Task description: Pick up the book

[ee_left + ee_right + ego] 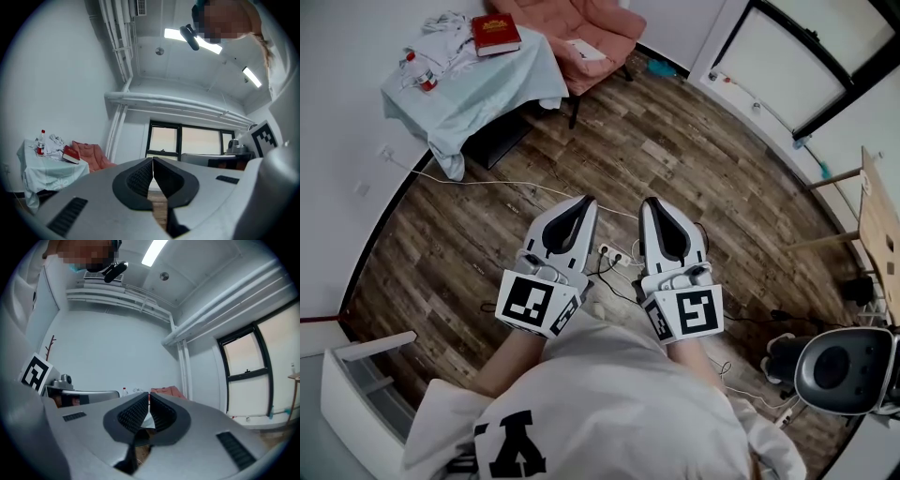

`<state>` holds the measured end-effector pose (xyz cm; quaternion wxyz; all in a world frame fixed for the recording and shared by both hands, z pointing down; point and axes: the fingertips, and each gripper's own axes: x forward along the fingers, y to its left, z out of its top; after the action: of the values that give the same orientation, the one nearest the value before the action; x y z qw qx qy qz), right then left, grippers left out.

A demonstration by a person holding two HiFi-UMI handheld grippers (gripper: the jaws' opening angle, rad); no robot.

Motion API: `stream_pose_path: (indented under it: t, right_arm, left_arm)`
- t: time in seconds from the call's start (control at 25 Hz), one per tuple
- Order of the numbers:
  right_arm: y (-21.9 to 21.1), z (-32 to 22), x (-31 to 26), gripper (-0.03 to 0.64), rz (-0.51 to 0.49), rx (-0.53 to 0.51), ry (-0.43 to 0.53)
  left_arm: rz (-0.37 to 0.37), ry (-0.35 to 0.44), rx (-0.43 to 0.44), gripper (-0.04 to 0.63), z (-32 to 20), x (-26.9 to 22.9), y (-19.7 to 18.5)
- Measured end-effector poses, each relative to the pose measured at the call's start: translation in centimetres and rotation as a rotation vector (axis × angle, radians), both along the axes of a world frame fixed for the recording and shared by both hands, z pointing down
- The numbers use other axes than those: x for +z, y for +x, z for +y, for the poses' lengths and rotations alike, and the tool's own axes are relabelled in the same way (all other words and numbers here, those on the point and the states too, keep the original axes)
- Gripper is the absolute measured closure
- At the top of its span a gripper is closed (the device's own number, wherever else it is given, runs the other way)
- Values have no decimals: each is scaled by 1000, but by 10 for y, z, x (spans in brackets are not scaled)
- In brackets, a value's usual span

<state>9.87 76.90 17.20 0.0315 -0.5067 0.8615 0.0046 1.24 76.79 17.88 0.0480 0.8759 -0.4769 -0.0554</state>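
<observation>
Approach step: book not yet reached. The left gripper (pixel 587 201) and right gripper (pixel 649 202) are held level, side by side, each with its 2 fingers pressed together on nothing. The red book (pixel 495 35) lies on the cloth-covered bench (pixel 478 94), well ahead and left of the fingers. Next move, judged: close the gap, then spread the fingers.

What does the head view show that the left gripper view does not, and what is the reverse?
Only the head view shows the white power strip with its cables on the floor, and a round grey device at the lower right. Only the left gripper view shows the ceiling lights and the dark-framed window. Both show the red book lying on the cloth-covered table, the bottle on that table, the pink armchair, and the left gripper, shut and empty.
</observation>
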Motion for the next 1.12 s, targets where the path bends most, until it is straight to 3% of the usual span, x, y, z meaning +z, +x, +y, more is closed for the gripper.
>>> stream_pose_path:
  t: [0.28,0.48,0.72,1.12]
  right_arm:
    - [-7,-28,9,586,-2,-25,-17]
    - [-14,-69,15,586,7,-19,-15]
    - [-25,-150,18,584,-6,24,-24]
    - [-63,-315,-3,585,-38,113,11]
  left_arm:
    - [16,-11,-23,591,-26,8,-6]
    - [23,-11,-13,591,-71,13,-10]
    - [9,3,34,591,-154,12,-18]
    - [-23,54,92,591,-321,-13,-67]
